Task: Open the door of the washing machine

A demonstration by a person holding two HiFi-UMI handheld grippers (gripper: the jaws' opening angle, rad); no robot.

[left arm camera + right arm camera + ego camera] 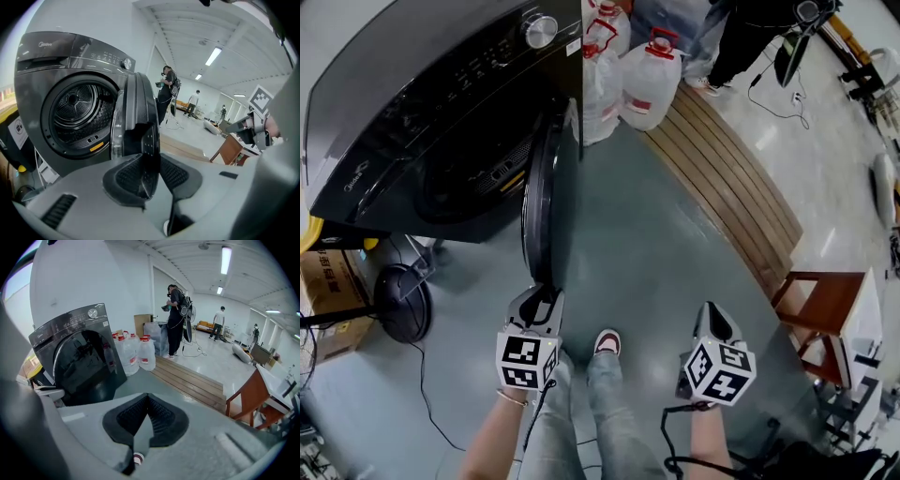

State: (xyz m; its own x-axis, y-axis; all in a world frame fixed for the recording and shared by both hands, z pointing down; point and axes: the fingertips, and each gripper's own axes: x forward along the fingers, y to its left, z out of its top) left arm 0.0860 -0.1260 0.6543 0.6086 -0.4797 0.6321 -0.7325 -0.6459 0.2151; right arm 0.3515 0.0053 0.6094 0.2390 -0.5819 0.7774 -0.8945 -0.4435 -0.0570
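Observation:
The dark front-loading washing machine (422, 112) stands at the upper left. Its round door (546, 187) is swung out and stands edge-on toward me, leaving the drum (77, 110) exposed. My left gripper (546, 292) is at the door's near rim. In the left gripper view the door's edge (149, 140) sits between the two pads, which close on it from both sides. My right gripper (712, 314) hangs to the right over the floor, apart from the machine, with its pads (161, 416) meeting at the tips and nothing between them. In the right gripper view the door's (89, 366) dark glass faces me.
Large water jugs (649, 80) stand beside the machine. A slatted wooden bench (722, 178) runs along the right, with a wooden chair (820, 309) near it. A floor fan (401, 302) and a cardboard box (328, 291) sit at the left. A person (177, 319) stands farther back.

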